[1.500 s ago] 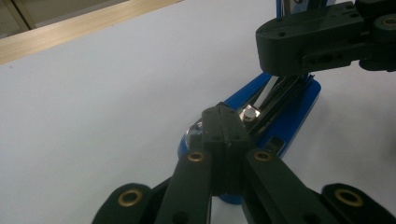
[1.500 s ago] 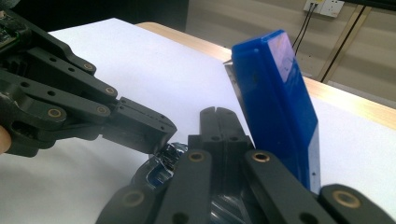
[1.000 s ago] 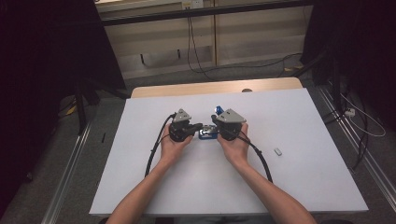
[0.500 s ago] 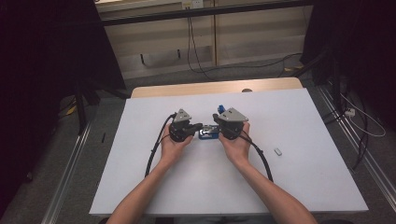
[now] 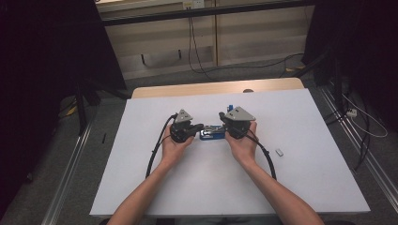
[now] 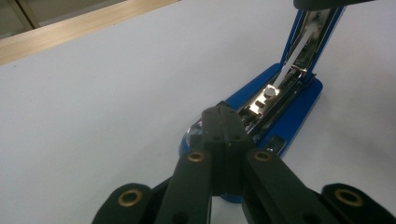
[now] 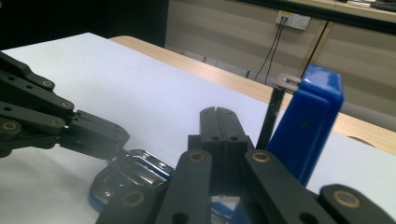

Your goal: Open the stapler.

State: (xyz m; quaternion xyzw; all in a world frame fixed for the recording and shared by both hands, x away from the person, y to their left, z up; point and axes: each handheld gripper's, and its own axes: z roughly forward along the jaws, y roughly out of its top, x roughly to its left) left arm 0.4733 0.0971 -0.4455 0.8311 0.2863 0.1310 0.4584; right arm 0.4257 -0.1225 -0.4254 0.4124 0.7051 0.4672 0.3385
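A blue stapler (image 5: pixel 210 134) lies on the white table (image 5: pixel 305 187) between my two grippers, its lid (image 7: pixel 308 126) swung up and its metal magazine (image 6: pixel 273 95) exposed. My left gripper (image 5: pixel 201 126) is shut with nothing between its jaws, and its tips (image 6: pixel 222 116) rest on the front end of the stapler base (image 6: pixel 285 126). My right gripper (image 5: pixel 221 128) is shut too and sits over the stapler's rear, just left of the raised lid (image 5: pixel 230 107). In the right gripper view, its closed tips (image 7: pixel 215 113) point toward the left gripper (image 7: pixel 93 135) above the shiny front plate (image 7: pixel 135 170).
A small pale block (image 5: pixel 279 151) lies on the table to the right of my right forearm. Black cables (image 5: pixel 157 145) trail from both grippers toward the near edge. A wooden strip (image 5: pixel 211 87) borders the table's far side, with floor cables beyond.
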